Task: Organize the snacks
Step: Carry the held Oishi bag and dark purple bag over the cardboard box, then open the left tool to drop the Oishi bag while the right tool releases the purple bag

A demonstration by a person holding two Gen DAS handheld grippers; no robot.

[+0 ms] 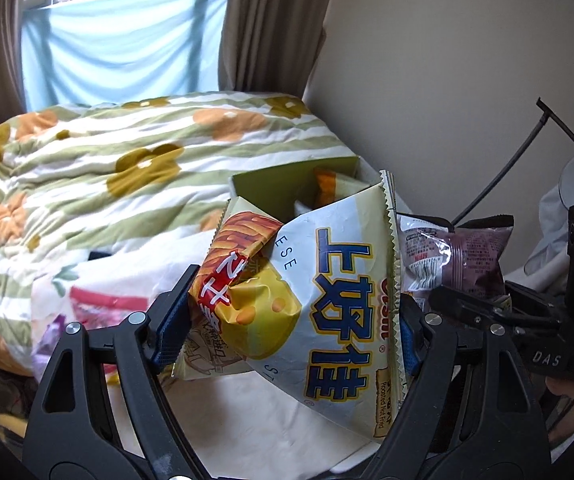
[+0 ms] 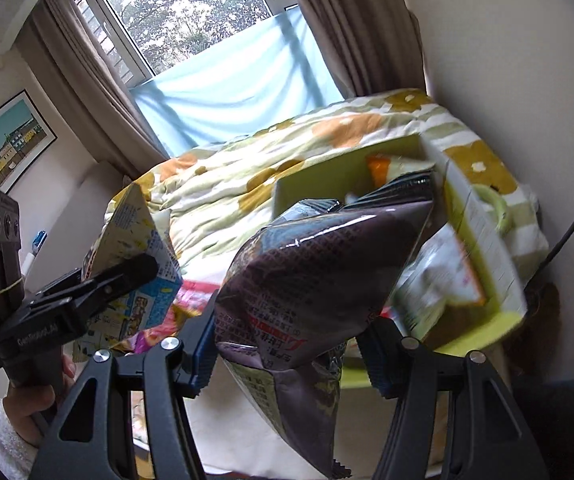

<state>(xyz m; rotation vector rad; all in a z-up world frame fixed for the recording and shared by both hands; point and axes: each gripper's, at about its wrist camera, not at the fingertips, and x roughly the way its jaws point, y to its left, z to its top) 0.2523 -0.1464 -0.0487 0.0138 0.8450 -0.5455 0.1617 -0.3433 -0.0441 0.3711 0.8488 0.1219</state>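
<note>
A pale yellow cheese-snack bag (image 1: 319, 304), printed with blue characters and a cheese wedge, was held crumpled between the blue-padded fingers (image 1: 171, 324) of the left gripper (image 1: 287, 320). The jaws were closed partway onto it, pressing in both sides of the bag. The same bag (image 2: 135, 248) was seen from its back in the right wrist view, raised above the bedding and clamped by the left gripper (image 2: 127, 276).

A dark purple snack bag (image 2: 311, 280), glossy and covered in small print, was clamped at its lower part by the right gripper (image 2: 287, 356), the jaws drawn in against the bag's sides. In the left wrist view this bag (image 1: 455, 256) was seen just beside the yellow one, with the right gripper (image 1: 467, 308) below it.

A yellow-green cardboard box (image 2: 483, 240) was set open on the bed beyond both bags. An orange-and-white packet (image 2: 383, 168) was lying inside it at the far end; a pale packet (image 2: 439, 280) was leaning nearer the front, blurred.

Pink and purple wrappers (image 1: 103, 308) were lying on the bed under the grippers; their print could not be read.

A floral quilt (image 1: 87, 168) in green, orange and mustard was spread over the bed. A light blue cloth (image 2: 239, 88) was hung across the lower window, flanked by brown curtains (image 2: 87, 92). A framed picture (image 2: 3, 140) of coloured houses was mounted on the left wall.
</note>
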